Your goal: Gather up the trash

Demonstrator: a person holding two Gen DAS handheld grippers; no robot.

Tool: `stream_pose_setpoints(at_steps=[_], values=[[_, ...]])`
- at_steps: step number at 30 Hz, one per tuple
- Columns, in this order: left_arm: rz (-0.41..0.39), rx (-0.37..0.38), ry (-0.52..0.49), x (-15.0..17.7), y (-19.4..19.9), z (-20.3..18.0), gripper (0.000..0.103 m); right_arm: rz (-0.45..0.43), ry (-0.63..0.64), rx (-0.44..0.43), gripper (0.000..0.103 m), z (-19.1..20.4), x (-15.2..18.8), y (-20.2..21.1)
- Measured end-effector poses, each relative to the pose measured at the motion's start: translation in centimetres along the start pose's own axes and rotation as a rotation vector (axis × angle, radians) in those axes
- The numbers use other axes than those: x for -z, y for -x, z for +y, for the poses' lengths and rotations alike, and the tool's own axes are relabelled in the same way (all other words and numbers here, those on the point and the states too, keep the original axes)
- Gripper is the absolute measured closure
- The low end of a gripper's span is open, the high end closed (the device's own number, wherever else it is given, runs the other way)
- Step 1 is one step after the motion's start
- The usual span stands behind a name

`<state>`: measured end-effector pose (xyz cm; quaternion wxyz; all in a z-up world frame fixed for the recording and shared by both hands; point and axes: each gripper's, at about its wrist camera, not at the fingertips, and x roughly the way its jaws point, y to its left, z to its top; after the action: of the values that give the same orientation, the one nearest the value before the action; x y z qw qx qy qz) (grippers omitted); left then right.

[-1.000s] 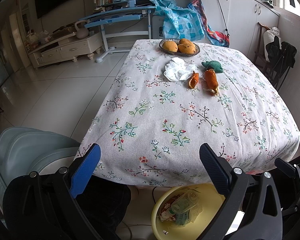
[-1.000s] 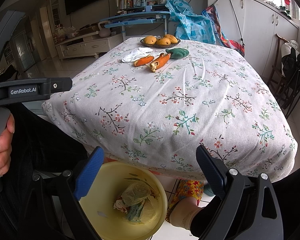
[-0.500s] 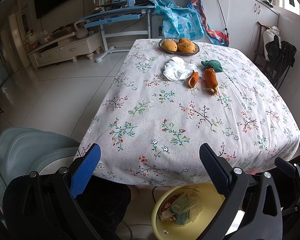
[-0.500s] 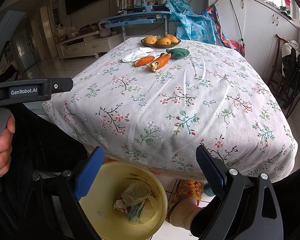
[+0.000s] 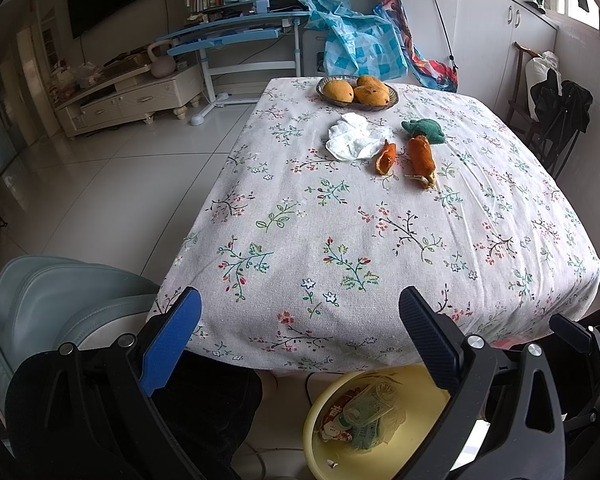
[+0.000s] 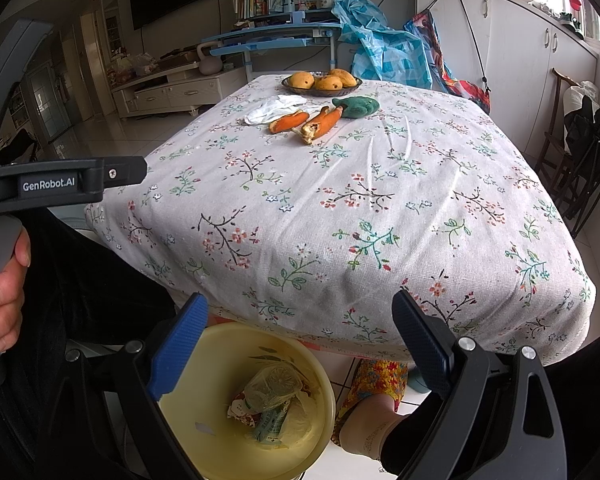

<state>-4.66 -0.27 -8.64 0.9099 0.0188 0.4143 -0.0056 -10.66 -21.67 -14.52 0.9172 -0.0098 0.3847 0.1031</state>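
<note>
Both tongs were wide apart and empty, hanging at the near edge of the bench. The left tongs (image 5: 296,336) sat low over the hanging tablecloth, and the right tongs (image 6: 300,332) did the same on their side, with the person's hand (image 6: 2,292) on the left handle showing at the left of that view.

Right under them, on the floor by the person's feet, was the yellow bin (image 6: 220,344) with a few wrappers and a crumpled plastic bag (image 6: 274,384) already in it. So some trash looked collected.

Out from there the bench (image 5: 380,248) was bare floral cloth for a long stretch. The remaining trash was at the far end: a crumpled white tissue (image 5: 354,142), a small orange peel (image 5: 385,157) just right of it, and a bigger peel (image 5: 422,160) further right, its far end touching a green cloth (image 5: 426,130). Behind all that was a dish of mangoes (image 5: 358,91), which I'd guess is not trash.

My read: between pickups, nothing in hand. The next move needs a long reach to the far end, probably for the tissue or the small peel, closing low on it without bunching the cloth, then carrying it back to the bin.
</note>
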Motion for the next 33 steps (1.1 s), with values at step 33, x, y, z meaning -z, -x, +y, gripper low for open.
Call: stream_pose_setpoints(at_steps=[33], values=[[0.003,-0.002,-0.003,-0.08,-0.05,-0.08,0.007,0.000,0.000,0.000,0.014,-0.02,-0.03,-0.01]])
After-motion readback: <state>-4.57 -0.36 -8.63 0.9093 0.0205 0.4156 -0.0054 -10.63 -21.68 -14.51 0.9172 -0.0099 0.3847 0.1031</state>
